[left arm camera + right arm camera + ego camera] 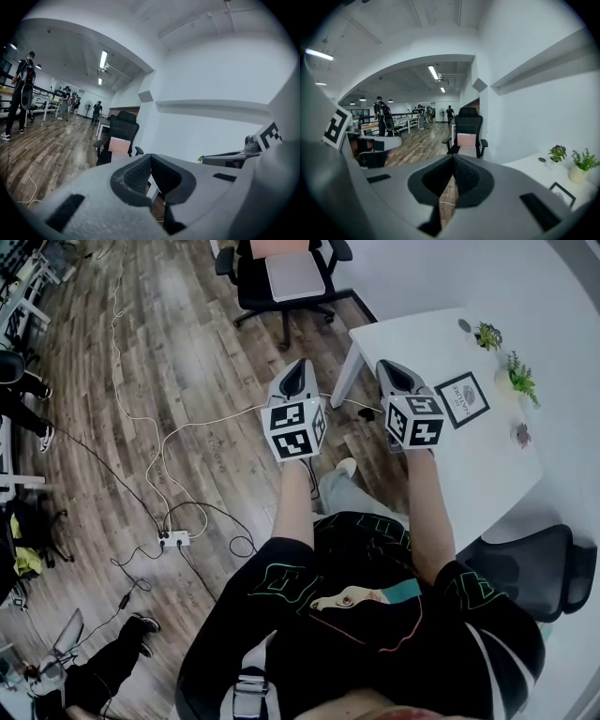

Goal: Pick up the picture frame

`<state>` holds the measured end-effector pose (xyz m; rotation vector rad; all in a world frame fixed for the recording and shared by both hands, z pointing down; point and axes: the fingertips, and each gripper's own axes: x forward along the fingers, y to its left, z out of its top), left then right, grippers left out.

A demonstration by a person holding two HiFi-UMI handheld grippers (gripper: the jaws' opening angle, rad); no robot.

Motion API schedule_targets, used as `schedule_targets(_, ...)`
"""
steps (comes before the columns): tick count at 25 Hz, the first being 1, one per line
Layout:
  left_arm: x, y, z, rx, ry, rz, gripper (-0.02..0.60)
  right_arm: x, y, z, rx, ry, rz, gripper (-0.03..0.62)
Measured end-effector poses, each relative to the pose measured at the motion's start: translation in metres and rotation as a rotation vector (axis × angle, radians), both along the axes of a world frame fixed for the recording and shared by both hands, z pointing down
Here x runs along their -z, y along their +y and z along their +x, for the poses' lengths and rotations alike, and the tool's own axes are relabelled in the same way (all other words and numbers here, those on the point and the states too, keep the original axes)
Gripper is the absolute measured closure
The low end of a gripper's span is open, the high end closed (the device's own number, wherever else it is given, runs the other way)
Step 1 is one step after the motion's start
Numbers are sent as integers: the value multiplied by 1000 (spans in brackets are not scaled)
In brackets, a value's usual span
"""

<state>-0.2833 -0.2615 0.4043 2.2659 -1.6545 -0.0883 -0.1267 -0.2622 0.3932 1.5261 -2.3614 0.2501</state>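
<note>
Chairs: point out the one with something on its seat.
The far chair, on the wood floor beyond the table: a pale flat thing lies on its seat. The near chair, at the person's right, shows none.

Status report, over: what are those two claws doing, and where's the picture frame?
Left gripper and right gripper both shut, empty. Picture frame untouched on white table. Potted plants beyond it, nothing blocking.

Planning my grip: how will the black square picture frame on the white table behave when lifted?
The black square picture frame looks thin with straight edges, so it is probably stiff and light. Its pale printed face may be glazed, so it is possibly slippery and fragile.
</note>
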Motion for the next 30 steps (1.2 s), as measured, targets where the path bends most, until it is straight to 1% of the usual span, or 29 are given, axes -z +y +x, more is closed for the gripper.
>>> schedule_targets(10,-32,-63,57,-72,0,-85,577,-29,-59,57,-82,-24,-73,589)
schedule_targets(14,-40,-87,90,-122,-14,-112,577,-39,-78,89,-133,-52,-99,589)
schedule_targets(17,-49,-99,117,-178,-34,-144,577,-52,-87,114,-189,-86,-129,589)
schedule_targets(19,-53,-108,134,-199,-48,-157,577,-57,-94,132,-212,-102,-139,589)
schedule_targets(25,-63,-134,186,-280,-104,-174,577,-73,-110,188,-304,-162,-152,589)
schedule_targets(30,-65,-147,237,-381,-166,-180,577,-82,-115,234,-398,-226,-153,589)
